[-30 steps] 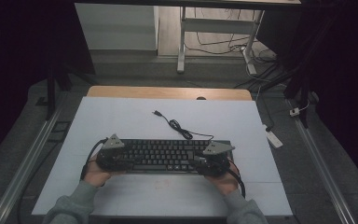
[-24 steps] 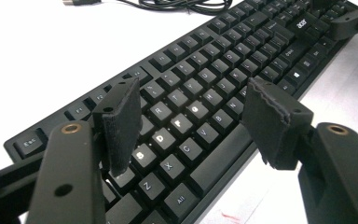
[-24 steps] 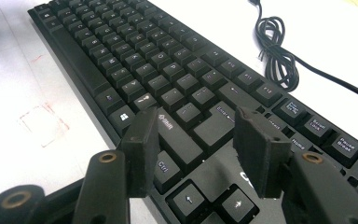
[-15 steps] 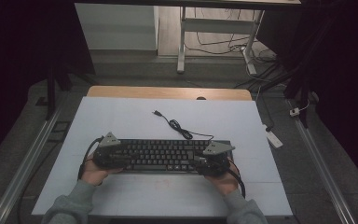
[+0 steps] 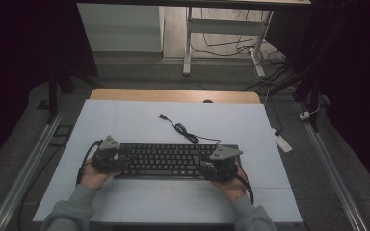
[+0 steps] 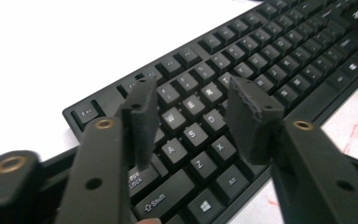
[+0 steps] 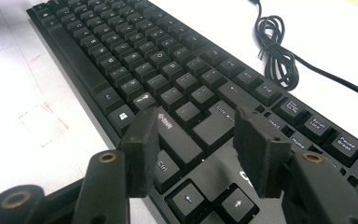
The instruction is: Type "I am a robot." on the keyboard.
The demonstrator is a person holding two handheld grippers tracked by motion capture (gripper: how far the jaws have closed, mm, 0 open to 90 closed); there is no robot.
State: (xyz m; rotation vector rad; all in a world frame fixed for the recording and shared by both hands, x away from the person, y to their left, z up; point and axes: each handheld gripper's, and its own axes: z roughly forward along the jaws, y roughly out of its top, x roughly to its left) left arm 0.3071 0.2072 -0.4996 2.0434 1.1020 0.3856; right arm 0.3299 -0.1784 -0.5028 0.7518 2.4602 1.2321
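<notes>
Over the last second only the left gripper [image 5: 120,159] changed: its jaws closed partway above the left end of the keyboard [image 5: 171,160], with nothing clamped between them, and the hand shifted slightly over that end.

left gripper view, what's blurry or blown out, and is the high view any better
Left gripper view: the white table surface is overexposed, the black keyboard's far keys soften, the near jaws blur. High view: dim, dark surroundings, the keyboard small and its keys unreadable.
</notes>
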